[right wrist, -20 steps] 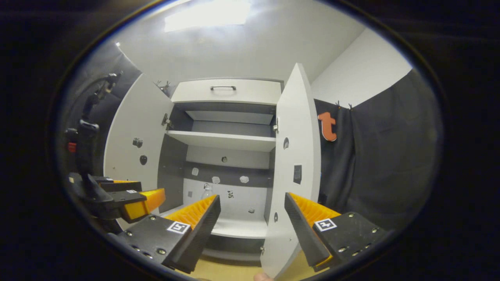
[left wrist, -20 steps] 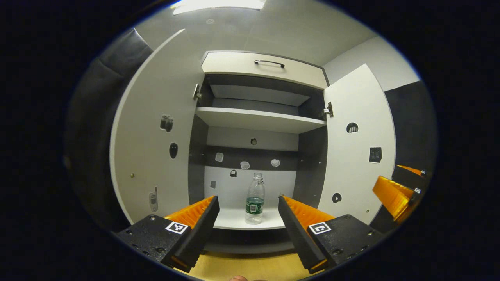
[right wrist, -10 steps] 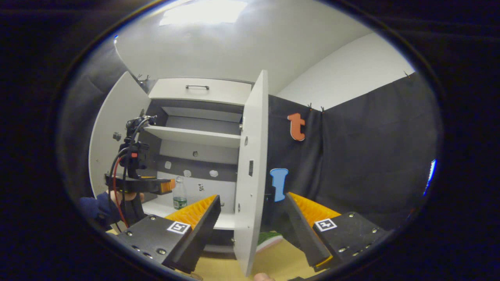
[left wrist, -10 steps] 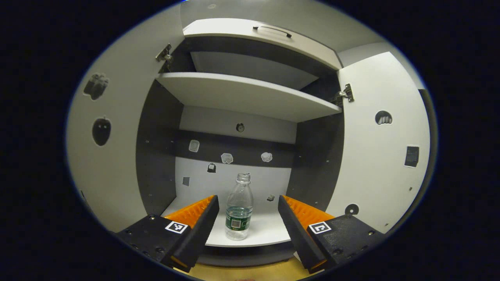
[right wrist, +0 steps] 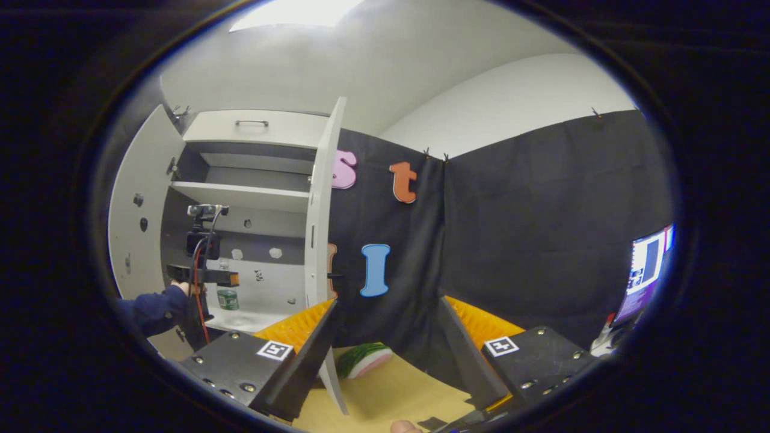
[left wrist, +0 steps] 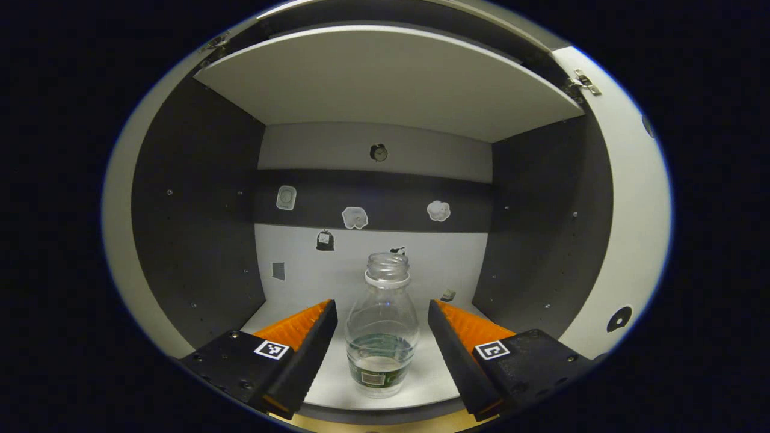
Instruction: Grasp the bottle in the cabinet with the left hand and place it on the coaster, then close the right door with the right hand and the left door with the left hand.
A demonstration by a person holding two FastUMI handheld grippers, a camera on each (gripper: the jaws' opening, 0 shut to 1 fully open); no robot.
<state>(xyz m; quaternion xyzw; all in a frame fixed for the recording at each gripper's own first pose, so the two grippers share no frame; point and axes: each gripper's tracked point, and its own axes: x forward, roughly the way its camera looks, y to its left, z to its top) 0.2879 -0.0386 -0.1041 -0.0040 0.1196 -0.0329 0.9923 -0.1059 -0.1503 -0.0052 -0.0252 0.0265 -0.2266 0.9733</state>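
**Clear bottle stands between open left fingers in the cabinet**

Clear plastic, capless and with a little liquid at the bottom, the bottle (left wrist: 382, 328) stands upright on the cabinet's white lower shelf (left wrist: 421, 376), near its front edge. In the left gripper view the left gripper (left wrist: 380, 343) reaches into the cabinet (left wrist: 198, 210) with its fingers (left wrist: 301, 355) spread wide, one on each side of the bottle. A gap shows on both sides, so neither finger touches it and nothing is held. A green label band wraps the bottle's lower part. Small stickers dot the grey and white back wall (left wrist: 373, 144) behind it, and a white upper shelf (left wrist: 385, 84) spans overhead.

In the right gripper view the right gripper (right wrist: 385, 352) hangs over the wooden counter (right wrist: 391, 397), well right of the cabinet and outside it, facing the black cloth wall. Its fingers (right wrist: 298, 355) are also wide apart and hold nothing. The right door (right wrist: 319, 240) stands open, seen almost edge-on just beyond the near finger, and the left door (right wrist: 135, 222) is swung open at the far left. A person's dark sleeve (right wrist: 153, 310) holds the left gripper (right wrist: 204, 276) at the shelf, with the bottle (right wrist: 227, 294) just beside its fingers. A green, pink-edged item (right wrist: 364, 359) lies on the counter near the right door's foot; I cannot tell what it is. A lit screen (right wrist: 646, 270) shows at the far right.
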